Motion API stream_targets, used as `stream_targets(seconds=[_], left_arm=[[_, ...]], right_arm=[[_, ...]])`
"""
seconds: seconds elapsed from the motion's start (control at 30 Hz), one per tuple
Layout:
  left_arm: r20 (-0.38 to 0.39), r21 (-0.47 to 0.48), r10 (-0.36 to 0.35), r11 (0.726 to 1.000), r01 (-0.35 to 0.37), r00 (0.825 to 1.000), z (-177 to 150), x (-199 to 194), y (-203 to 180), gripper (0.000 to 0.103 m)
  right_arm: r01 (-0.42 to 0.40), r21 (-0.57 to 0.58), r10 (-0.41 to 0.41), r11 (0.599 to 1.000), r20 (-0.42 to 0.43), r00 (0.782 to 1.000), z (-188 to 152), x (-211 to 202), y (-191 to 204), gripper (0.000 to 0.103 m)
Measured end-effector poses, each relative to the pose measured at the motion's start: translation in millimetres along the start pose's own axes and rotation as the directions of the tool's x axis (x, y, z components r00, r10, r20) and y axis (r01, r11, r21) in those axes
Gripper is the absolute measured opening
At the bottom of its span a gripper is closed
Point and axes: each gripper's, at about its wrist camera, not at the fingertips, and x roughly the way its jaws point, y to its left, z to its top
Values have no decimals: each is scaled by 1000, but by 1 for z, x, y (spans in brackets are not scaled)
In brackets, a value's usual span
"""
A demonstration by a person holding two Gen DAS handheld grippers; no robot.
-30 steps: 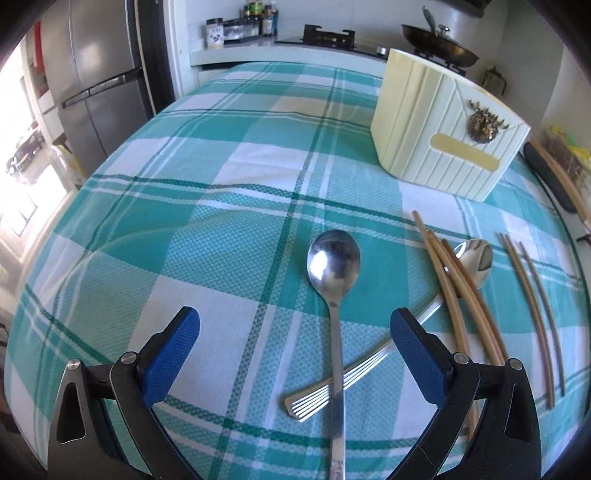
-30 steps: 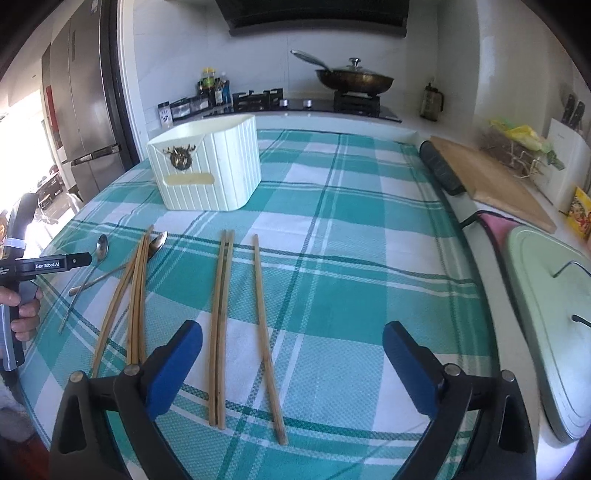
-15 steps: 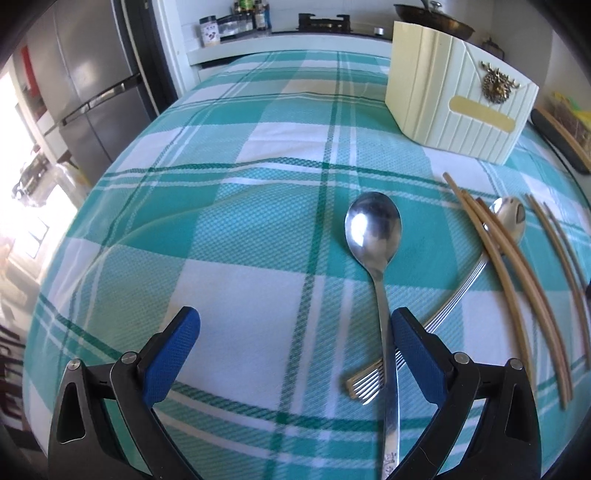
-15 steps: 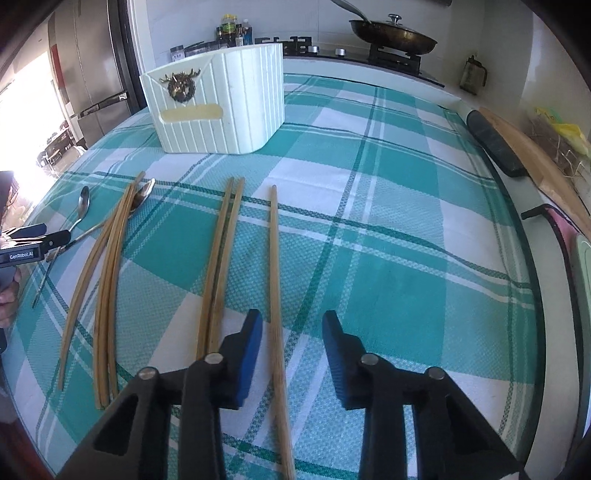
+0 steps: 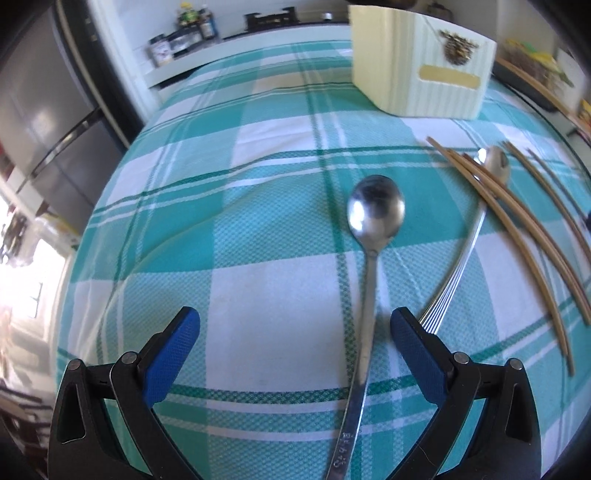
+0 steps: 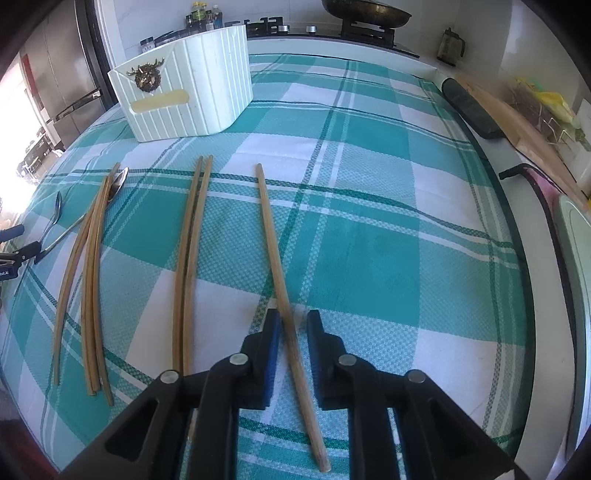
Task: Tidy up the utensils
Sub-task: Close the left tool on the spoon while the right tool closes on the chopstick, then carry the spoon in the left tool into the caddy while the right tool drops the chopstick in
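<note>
Left gripper [image 5: 291, 334] wide open over checked tablecloth [image 5: 229, 229], spoon [image 5: 373, 236] handle between jaws near right pad, untouched, right gripper [image 6: 291, 334] narrow, closing around single chopstick [image 6: 275, 254], pads not yet pressing, cream holder [image 6: 184, 92] beyond.

Home kitchen. Gas hob [image 6: 369, 27] with a pan [image 6: 365, 13] at the back, steel fridge [image 5: 48, 118] on the left, spice jars [image 5: 181, 31] on the counter, wooden cutting board [image 6: 528, 136] to the right, bench [image 6: 369, 240] under a teal plaid tablecloth.
</note>
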Motion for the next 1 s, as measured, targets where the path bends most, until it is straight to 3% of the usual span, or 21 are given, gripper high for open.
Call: stream_targets(seconds=[0.07,0.23,0.33,0.53,0.6,0.63,0.67,0.8,1.0], left_arm=[[-15,18,-30,999,30,999,4,2,-3,102],[-70,-2,-78,997,78,995,20,13,-3,102],[-84,-11,-108,994,108,991,32,18,-5,95],[-86,4,-140,990,141,986,57,24,-21,64],[-71,18,-158,987,159,985,62,23,-26,36],[-69,27,-149,988,151,986,63,23,-28,36],[-62,24,-151,988,152,987,64,24,-28,36],[-26,-19,-167,986,166,986,65,15,-15,35],[112,-59,-207,975,215,972,63,-43,11,35]], right_arm=[[6,-40,-7,999,-16,1000,3,0,3,34],[-14,-129,5,992,-72,997,18,11,11,34],[-36,-140,24,990,-87,996,32,19,12,34],[-65,-152,51,986,-97,994,68,38,20,34],[-76,-128,65,989,-90,994,82,46,22,29],[-68,-125,58,990,-82,995,87,48,23,13],[-59,-126,50,990,-73,996,94,52,25,7],[-95,-32,93,995,-45,995,103,53,19,7],[-151,50,143,987,141,980,92,-19,7,7]])
